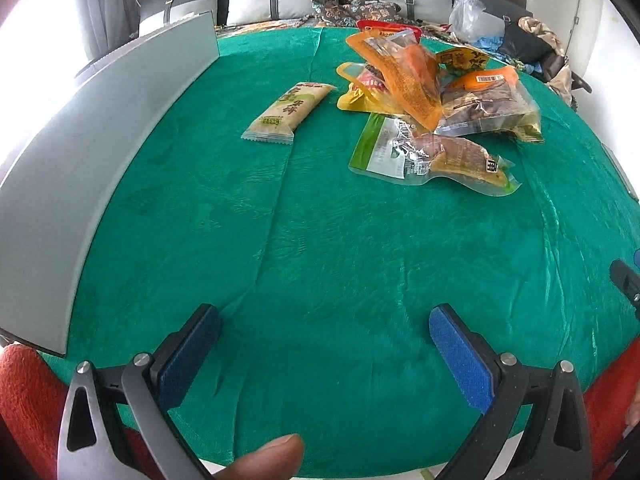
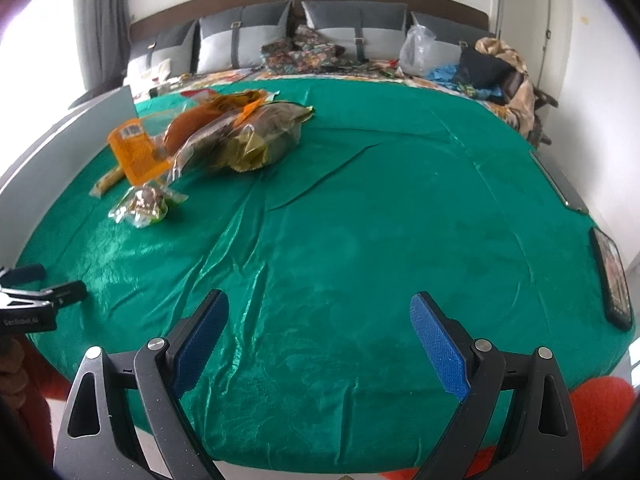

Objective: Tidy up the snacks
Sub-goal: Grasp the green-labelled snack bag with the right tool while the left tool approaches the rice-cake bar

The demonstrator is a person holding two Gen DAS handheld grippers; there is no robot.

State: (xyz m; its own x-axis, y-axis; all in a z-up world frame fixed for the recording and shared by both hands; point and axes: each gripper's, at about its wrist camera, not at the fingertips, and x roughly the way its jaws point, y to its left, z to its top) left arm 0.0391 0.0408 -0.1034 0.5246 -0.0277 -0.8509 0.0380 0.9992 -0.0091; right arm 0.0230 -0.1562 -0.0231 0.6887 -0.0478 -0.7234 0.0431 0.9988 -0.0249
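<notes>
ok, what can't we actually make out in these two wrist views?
- Snack pile: lower packets covered by upper ones in the left wrist view; count unclear.
- Packet print on the lone rice cracker pack: too small to read.
- Same pack in the right wrist view: mostly hidden behind the orange packet.
- Grey tray: inside hidden by its wall.
- Dark flat object at the right edge: distorted, identity unclear.
- Both tongs, left and right: open, empty.

A pile of snack bags [image 1: 432,92] sits on the far part of the table [image 1: 320,260]. One flat pack [image 1: 288,112] lies alone, just left of the pile. Another bag [image 1: 428,152] lies at the front of the pile. A board [image 1: 100,152] stands along the table's left edge. A bed with pillows [image 2: 320,32] is behind the table.
</notes>
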